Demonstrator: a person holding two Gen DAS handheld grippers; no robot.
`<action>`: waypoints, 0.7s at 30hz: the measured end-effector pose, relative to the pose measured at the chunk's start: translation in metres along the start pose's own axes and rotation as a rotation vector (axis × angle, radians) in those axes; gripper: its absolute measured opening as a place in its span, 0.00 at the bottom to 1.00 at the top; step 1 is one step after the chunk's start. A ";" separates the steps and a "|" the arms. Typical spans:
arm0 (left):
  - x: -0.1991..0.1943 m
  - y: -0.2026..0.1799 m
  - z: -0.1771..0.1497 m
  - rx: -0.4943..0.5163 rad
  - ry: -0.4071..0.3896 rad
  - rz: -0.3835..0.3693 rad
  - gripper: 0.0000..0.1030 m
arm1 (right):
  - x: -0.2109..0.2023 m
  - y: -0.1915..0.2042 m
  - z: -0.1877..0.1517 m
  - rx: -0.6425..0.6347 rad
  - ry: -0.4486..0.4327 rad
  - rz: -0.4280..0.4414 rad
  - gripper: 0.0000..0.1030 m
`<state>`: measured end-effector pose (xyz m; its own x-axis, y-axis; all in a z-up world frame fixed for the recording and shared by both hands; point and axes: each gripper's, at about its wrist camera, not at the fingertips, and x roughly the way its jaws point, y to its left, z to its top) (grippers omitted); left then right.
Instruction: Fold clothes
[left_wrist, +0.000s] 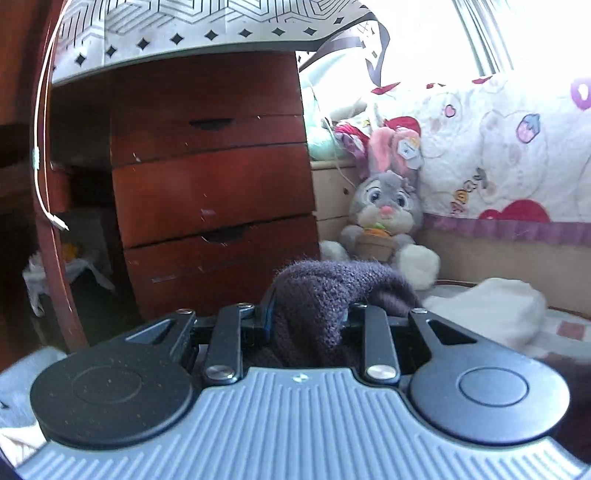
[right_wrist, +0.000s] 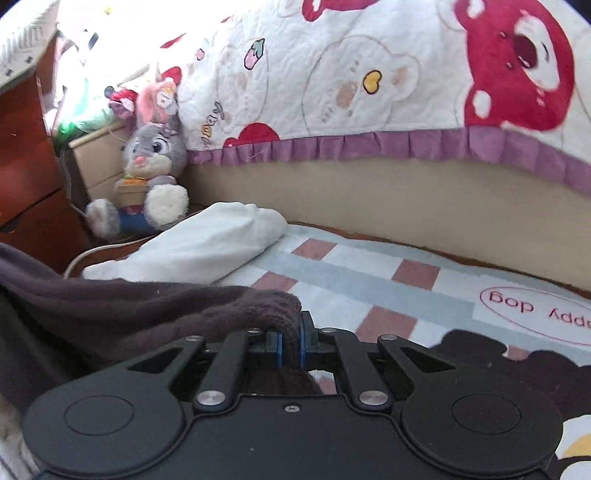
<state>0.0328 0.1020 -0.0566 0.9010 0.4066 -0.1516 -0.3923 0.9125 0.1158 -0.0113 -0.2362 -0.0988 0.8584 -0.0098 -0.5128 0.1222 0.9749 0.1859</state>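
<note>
Your left gripper (left_wrist: 308, 314) sits at 6 o'clock in the left wrist view, its fingers pinching a thick bunch of dark purple knitted sweater (left_wrist: 325, 295). The knit spills over and between the fingers and hides their tips. At 10 o'clock stands a red-brown wooden chest of drawers (left_wrist: 214, 192) with a black-and-white patterned cloth (left_wrist: 184, 33) draped on top. A grey plush rabbit (left_wrist: 384, 210) with pink ears sits at 2 o'clock, leaning beside a white quilt with red hearts (left_wrist: 498, 147). A folded white cloth (left_wrist: 491, 306) lies at 3 o'clock.

In the right wrist view, your right gripper (right_wrist: 291, 345) sits at 6 o'clock with its blue-padded fingers (right_wrist: 277, 347) pressed nearly together on a narrow fold of the same sweater (right_wrist: 147, 310). From the grip the sweater stretches away toward 9 o'clock, lifted above the bed. The checked bed sheet (right_wrist: 369, 280), pale blue and white with brown squares, spreads from centre to 3 o'clock. The white cloth (right_wrist: 199, 243) lies at 10 o'clock on the bed, the rabbit (right_wrist: 151, 173) beyond it, and the quilt (right_wrist: 369, 74) fills 12 o'clock.
</note>
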 end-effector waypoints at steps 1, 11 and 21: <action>-0.005 0.000 -0.001 0.000 -0.003 -0.001 0.25 | 0.001 -0.006 -0.005 0.009 0.003 -0.015 0.08; -0.054 -0.042 0.000 0.241 0.020 -0.091 0.25 | -0.021 -0.055 -0.033 0.119 -0.066 -0.076 0.06; -0.096 -0.059 0.073 0.047 0.025 -0.278 0.24 | -0.093 -0.116 -0.014 0.138 -0.185 -0.179 0.05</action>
<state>-0.0176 0.0061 0.0227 0.9677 0.1424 -0.2081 -0.1212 0.9863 0.1116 -0.1118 -0.3456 -0.0843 0.8918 -0.2311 -0.3889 0.3352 0.9149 0.2250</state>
